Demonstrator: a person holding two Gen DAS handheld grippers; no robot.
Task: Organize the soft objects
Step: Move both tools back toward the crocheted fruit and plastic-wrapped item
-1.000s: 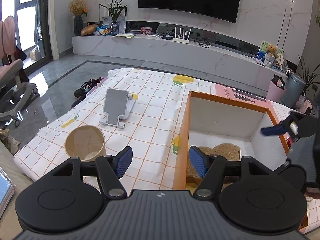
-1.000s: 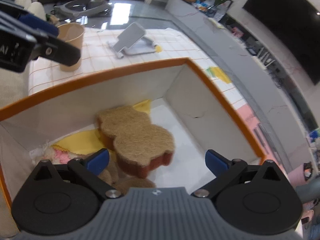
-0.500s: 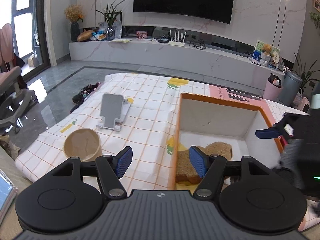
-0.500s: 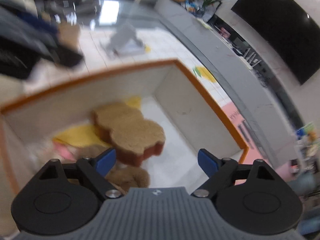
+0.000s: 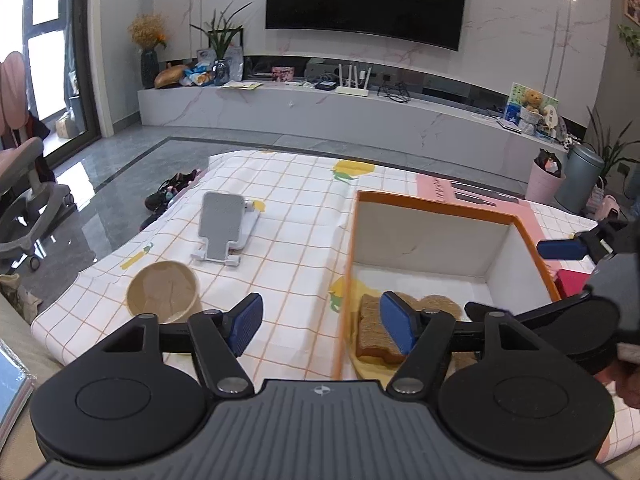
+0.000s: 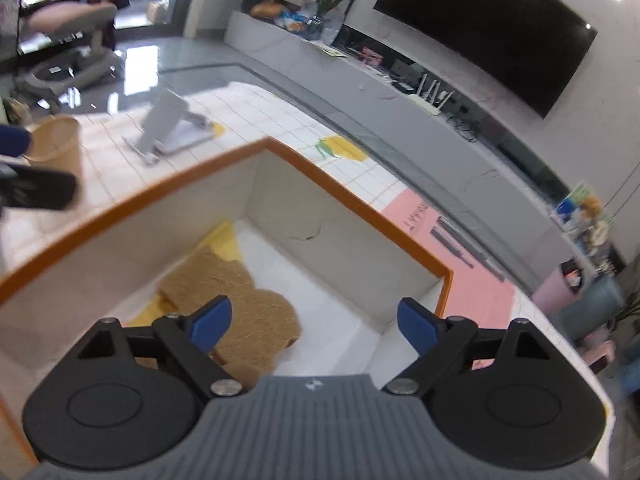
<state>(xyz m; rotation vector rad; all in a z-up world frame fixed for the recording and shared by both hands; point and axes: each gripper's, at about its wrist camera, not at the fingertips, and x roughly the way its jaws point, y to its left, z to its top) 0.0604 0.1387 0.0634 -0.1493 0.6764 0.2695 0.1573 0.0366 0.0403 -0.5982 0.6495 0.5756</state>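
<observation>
Both grippers empty over the box

The sponge [image 6: 244, 312] lies inside the orange-rimmed box [image 5: 432, 206] on the table [image 5: 288, 240]. Left gripper [image 5: 320, 326] straddles the box's left wall, jaws just widened, nothing between; right gripper [image 6: 314, 326] above the box, jaws just widened, apart and empty. A bowl [image 5: 162, 294] stands left of the box.

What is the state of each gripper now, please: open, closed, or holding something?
Left gripper: open, holding nothing; jaws have just been opening.
Right gripper: open, empty above the orange box; jaws have just been opening.
</observation>
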